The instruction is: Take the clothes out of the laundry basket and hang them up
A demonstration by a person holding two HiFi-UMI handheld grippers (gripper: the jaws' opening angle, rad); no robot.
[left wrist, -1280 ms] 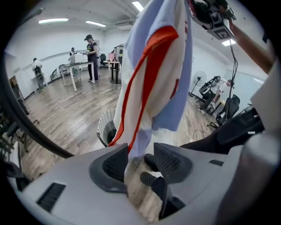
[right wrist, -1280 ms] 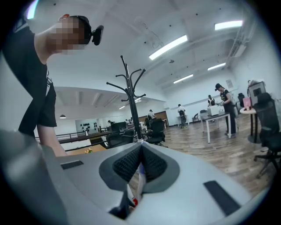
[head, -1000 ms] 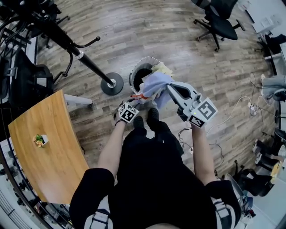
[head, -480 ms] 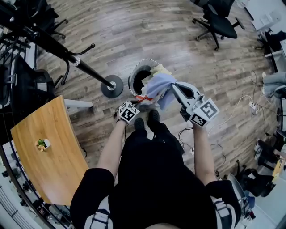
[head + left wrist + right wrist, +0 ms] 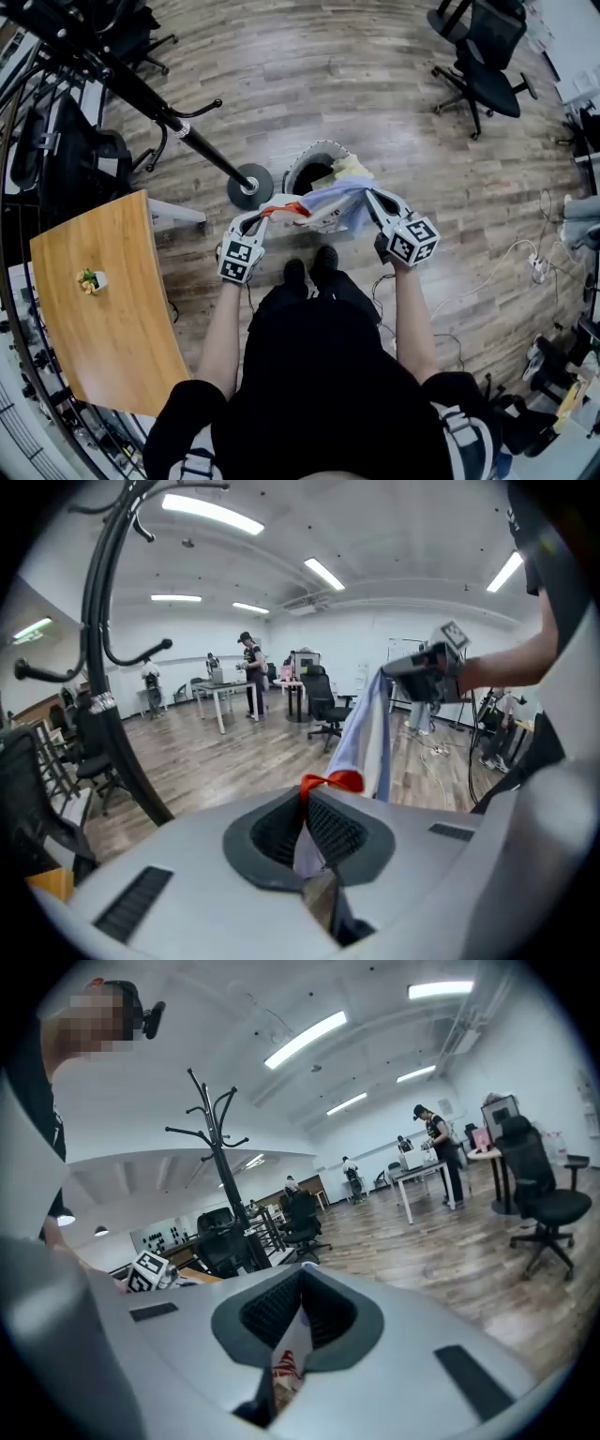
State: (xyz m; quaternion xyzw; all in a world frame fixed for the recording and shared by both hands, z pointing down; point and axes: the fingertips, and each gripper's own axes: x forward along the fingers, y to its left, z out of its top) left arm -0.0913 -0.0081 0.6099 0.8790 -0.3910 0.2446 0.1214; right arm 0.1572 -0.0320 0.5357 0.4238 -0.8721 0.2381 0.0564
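Note:
A light blue and white garment (image 5: 328, 203) with a red trim stretches between my two grippers, above the round laundry basket (image 5: 302, 164) on the wood floor. My left gripper (image 5: 260, 215) is shut on the garment's red-edged end (image 5: 330, 782); the cloth runs away from it as a blue-white band (image 5: 367, 742) to the other gripper. My right gripper (image 5: 368, 194) is shut on the opposite end, where white fabric with a red print (image 5: 286, 1363) is pinched between its jaws. A yellowish cloth (image 5: 352, 168) lies at the basket's right rim. The black coat stand (image 5: 169, 117) rises at the left.
The stand's round base (image 5: 249, 186) sits just left of the basket. A curved wooden table (image 5: 103, 309) with a small plant (image 5: 89, 281) is at my left. A black office chair (image 5: 487, 70) stands far right, and cables (image 5: 525, 262) lie on the floor to the right.
My left gripper has closed on the garment's red-edged end and pulled left, away from the right gripper. The bunched garment is now spread into a band between both grippers.

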